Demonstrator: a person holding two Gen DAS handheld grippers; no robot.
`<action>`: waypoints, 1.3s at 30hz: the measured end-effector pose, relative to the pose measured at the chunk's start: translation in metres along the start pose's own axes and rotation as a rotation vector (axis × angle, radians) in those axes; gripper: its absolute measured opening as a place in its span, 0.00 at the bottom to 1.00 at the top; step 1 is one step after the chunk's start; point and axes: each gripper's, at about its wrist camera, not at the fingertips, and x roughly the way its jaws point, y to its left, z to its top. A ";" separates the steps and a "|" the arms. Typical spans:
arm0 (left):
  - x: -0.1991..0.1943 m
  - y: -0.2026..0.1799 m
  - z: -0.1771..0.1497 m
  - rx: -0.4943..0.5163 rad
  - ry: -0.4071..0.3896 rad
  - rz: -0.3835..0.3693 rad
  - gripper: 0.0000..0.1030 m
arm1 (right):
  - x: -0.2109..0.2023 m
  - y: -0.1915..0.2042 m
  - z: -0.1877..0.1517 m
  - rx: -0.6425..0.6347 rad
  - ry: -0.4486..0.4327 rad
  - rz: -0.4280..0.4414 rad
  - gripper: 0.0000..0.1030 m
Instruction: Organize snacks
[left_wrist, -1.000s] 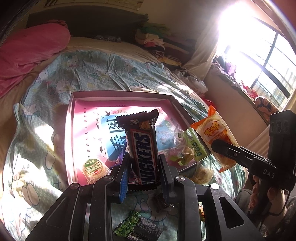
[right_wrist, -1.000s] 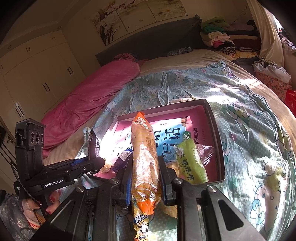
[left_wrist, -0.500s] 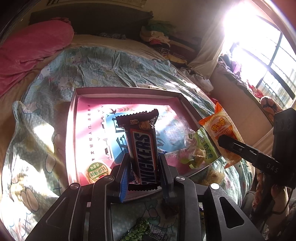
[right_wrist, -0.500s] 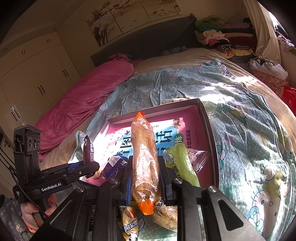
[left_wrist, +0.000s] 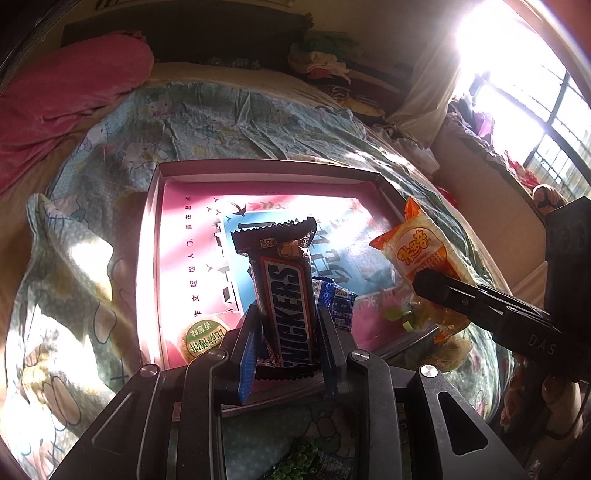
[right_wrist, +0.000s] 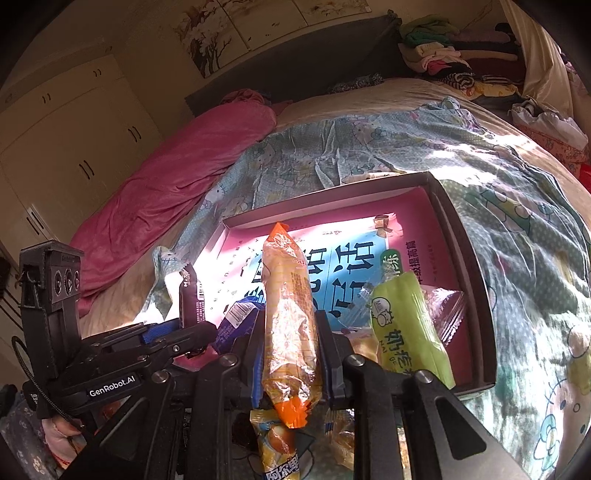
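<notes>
We have both tools loaded over the shallow pink-lined box (left_wrist: 155, 236) that lies on the bed (right_wrist: 524, 236). Our left tool (left_wrist: 286, 332) is clenched on the Snickers bar (left_wrist: 284, 291), gripping its lower half, so most of the bar stands free above the fingers, over the near edge of the box. Our right tool (right_wrist: 290, 354) grasps the orange snack packet (right_wrist: 290, 314) around its lower middle, over the same near edge.

The main risk we judge is a collision: the tools sit close side by side, and either one swinging inward to set down could knock the other's load. The packet looks soft and glossy, so it may slide or buckle if we tilt it. The blue wrapper (left_wrist: 338, 306) lies just beside the Snickers bar, and the green packet (right_wrist: 406, 325) crowds the near right corner; releasing onto them would leave a heap. The box rests on soft bedding, so pressing on its edge could tip it.
</notes>
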 end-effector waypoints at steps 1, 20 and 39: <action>0.001 0.000 0.000 -0.002 0.002 0.000 0.29 | 0.003 0.001 0.000 -0.001 0.002 0.000 0.23; 0.005 0.002 -0.001 -0.007 0.019 0.014 0.29 | 0.029 0.002 0.000 -0.004 0.051 -0.041 0.23; 0.003 0.005 -0.001 -0.018 0.012 0.021 0.29 | 0.022 0.004 0.000 -0.032 0.036 -0.106 0.23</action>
